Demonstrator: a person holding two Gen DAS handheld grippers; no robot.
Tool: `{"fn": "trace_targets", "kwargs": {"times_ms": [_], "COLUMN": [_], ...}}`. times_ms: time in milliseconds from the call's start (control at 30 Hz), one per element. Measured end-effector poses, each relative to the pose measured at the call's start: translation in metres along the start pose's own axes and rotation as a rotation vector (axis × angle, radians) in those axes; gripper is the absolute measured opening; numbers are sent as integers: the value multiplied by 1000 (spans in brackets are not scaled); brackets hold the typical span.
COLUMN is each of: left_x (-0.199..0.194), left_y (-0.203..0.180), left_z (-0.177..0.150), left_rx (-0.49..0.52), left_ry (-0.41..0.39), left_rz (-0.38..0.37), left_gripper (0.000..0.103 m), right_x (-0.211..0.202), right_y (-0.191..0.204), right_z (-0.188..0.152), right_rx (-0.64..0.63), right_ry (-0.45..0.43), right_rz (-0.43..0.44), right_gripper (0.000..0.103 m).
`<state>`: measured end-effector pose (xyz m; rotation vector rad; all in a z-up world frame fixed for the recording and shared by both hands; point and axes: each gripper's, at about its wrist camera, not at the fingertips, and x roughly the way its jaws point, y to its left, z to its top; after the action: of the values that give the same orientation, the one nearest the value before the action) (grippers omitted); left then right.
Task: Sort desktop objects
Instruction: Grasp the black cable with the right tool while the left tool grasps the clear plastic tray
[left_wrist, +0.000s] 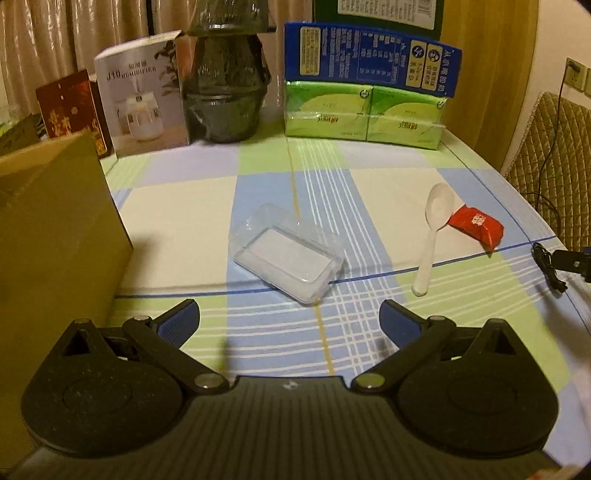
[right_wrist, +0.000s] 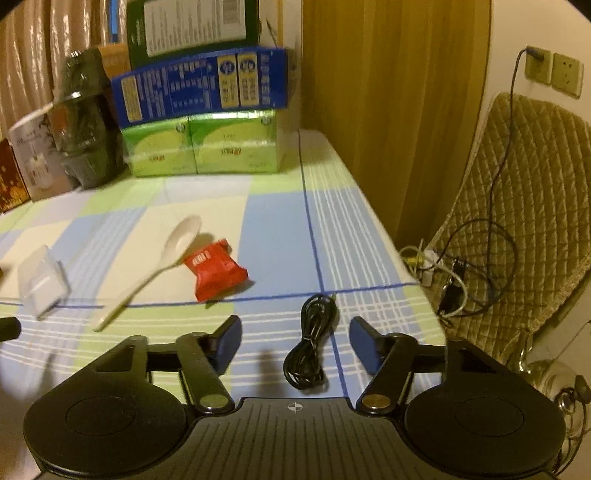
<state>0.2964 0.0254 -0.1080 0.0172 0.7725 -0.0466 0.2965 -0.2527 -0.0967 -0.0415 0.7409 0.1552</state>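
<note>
A clear plastic box (left_wrist: 286, 258) lies on the checked tablecloth just ahead of my left gripper (left_wrist: 290, 321), whose blue pads stand wide apart with nothing between them. To the right lie a white plastic spoon (left_wrist: 432, 236) and a red snack packet (left_wrist: 476, 225). In the right wrist view a coiled black cable (right_wrist: 310, 350) lies on the cloth between the fingers of my right gripper (right_wrist: 295, 343); the pads stand clear of it on both sides. The spoon (right_wrist: 155, 266), the packet (right_wrist: 216, 273) and the box (right_wrist: 42, 282) lie to its left.
A cardboard box (left_wrist: 55, 258) stands close on the left. Along the back stand a humidifier carton (left_wrist: 144, 99), a dark wrapped vessel (left_wrist: 225, 92) and green and blue packs (left_wrist: 365, 92). The table edge (right_wrist: 388, 229) drops off on the right, beside a quilted chair (right_wrist: 524, 206) with cables.
</note>
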Motion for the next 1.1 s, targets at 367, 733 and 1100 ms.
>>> {"fn": "trace_targets", "kwargs": {"times_ms": [367, 733, 1100], "left_x": [10, 19, 43], "left_y": [-1, 15, 23], "left_z": [9, 11, 18], "left_rx": [8, -38, -113], "left_ry": [-31, -9, -7], "left_rz": [-36, -21, -52], "left_gripper": [102, 102, 102], "right_x": [27, 10, 11], "right_y": [-3, 28, 82], "right_z": [-5, 7, 17], "right_rx": [-4, -47, -90], "right_ry": [41, -24, -43], "right_rz": [-30, 40, 171], "right_gripper": [22, 12, 12]}}
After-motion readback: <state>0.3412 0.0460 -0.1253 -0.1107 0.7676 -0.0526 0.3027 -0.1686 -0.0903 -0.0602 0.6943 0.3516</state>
